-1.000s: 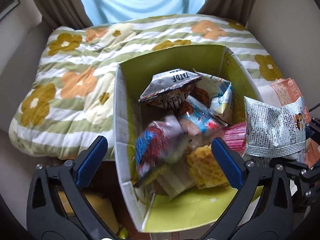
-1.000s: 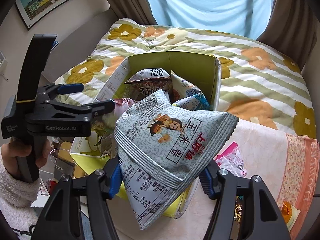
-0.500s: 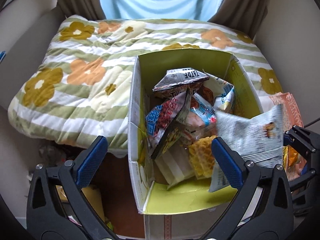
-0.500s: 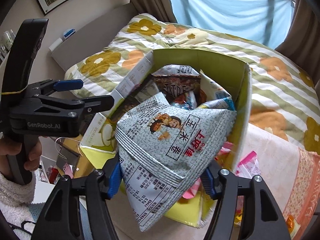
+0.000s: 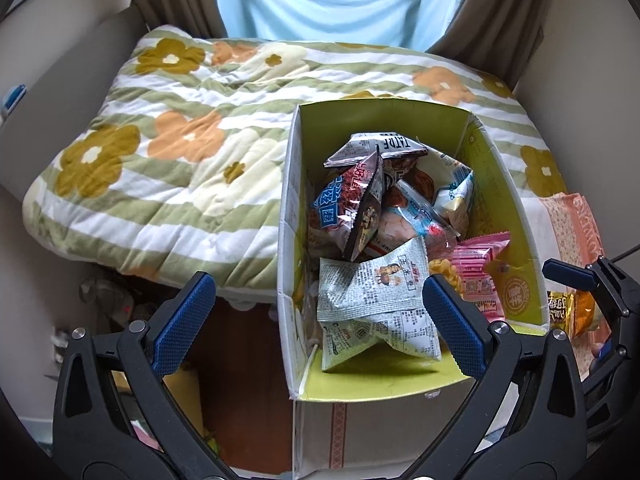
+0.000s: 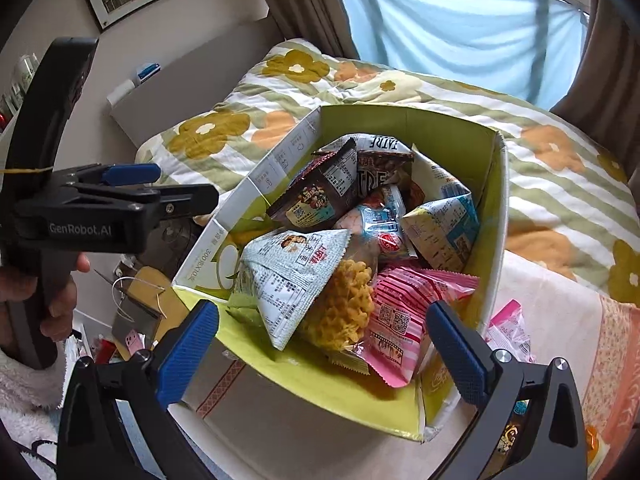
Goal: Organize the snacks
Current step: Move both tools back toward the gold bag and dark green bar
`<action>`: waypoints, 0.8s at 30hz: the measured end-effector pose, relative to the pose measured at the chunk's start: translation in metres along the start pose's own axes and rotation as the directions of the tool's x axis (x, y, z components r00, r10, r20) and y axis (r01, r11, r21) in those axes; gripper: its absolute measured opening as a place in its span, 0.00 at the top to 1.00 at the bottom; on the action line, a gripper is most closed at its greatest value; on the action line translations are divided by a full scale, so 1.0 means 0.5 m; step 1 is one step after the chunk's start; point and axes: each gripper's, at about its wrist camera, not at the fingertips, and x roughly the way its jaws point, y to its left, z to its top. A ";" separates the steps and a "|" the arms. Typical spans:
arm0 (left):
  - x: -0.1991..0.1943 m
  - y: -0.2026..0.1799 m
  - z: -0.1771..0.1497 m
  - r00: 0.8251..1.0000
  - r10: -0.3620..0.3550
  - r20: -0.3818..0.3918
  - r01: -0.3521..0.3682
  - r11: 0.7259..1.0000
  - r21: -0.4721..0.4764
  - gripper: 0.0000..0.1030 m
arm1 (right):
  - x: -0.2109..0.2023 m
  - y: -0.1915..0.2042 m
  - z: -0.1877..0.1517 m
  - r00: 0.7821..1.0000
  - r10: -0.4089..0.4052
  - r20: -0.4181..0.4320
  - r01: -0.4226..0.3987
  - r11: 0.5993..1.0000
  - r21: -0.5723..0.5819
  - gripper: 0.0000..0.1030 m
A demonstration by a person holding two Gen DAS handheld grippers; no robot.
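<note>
That grey-white snack bag (image 6: 294, 276) is lying in the green box (image 6: 404, 124) on top of the other packets. It looks light, puffy and crinkly, so I'd pinch a sealed edge. The right claw (image 6: 320, 354) is empty and opening. The left claw (image 5: 320, 324) hangs spread with nothing in it. Loose packets (image 6: 510, 328) on the bed are partly cut off, and the box's bottom is buried.
</note>
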 end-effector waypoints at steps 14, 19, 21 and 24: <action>-0.069 -0.062 -0.015 0.993 -0.099 0.071 0.092 0.992 0.086 0.00 | -0.148 -0.015 -0.033 0.980 -0.147 0.136 0.135 0.986 0.094 0.00; -0.086 -0.134 -0.017 0.985 -0.151 0.082 0.140 0.982 0.128 0.00 | -0.220 -0.065 -0.066 0.963 -0.231 0.141 0.210 0.966 0.152 0.00; -0.089 -0.168 -0.021 0.983 -0.166 0.082 0.153 0.978 0.145 0.00 | -0.252 -0.092 -0.084 0.951 -0.273 0.145 0.248 0.954 0.169 0.00; -0.091 -0.223 -0.029 0.982 -0.172 0.078 0.158 0.974 0.162 0.00 | -0.294 -0.135 -0.114 0.941 -0.304 0.151 0.273 0.942 0.194 0.00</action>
